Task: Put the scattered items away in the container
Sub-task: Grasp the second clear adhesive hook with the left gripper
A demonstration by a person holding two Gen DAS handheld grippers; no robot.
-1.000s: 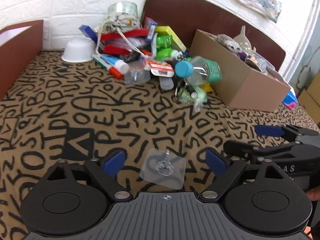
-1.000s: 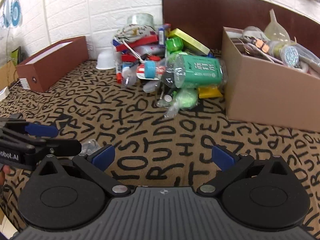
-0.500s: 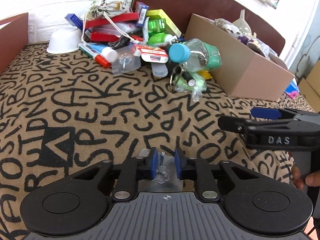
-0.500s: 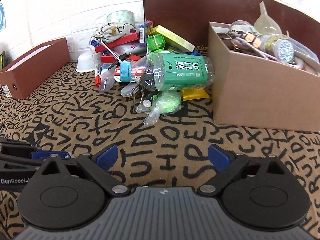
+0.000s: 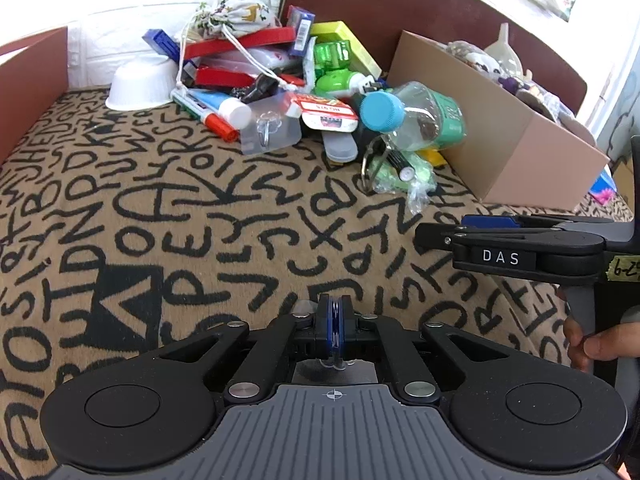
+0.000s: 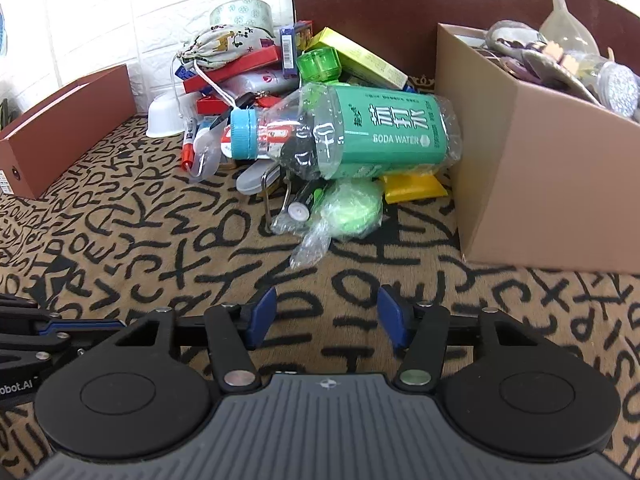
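The left gripper [image 5: 334, 320] has its blue fingers [image 5: 329, 322] pressed together on the raised stem of a clear adhesive hook [image 5: 334, 362], whose thin plastic backing lies flat on the letter-patterned worktop [image 5: 168, 216] right under the tool. That little hook looks feather-light, stiff and rather slick, so the upright stem is the sensible place to pinch it; the flat sheet offers no edge to get under. The right gripper [image 6: 326, 318] sits low just beside it, its fingers apart with only bare cloth between them, having just been closing in from wider. Ahead of it lies the heap of scattered items, with a crumpled soda water bottle [image 6: 352, 132] on its side in front; empty and springy, I'd guess it will dent and slip unless taken around the middle. The cardboard box [image 6: 536, 184] stands to the right of the heap, already partly filled, and the hook has yet to travel there.
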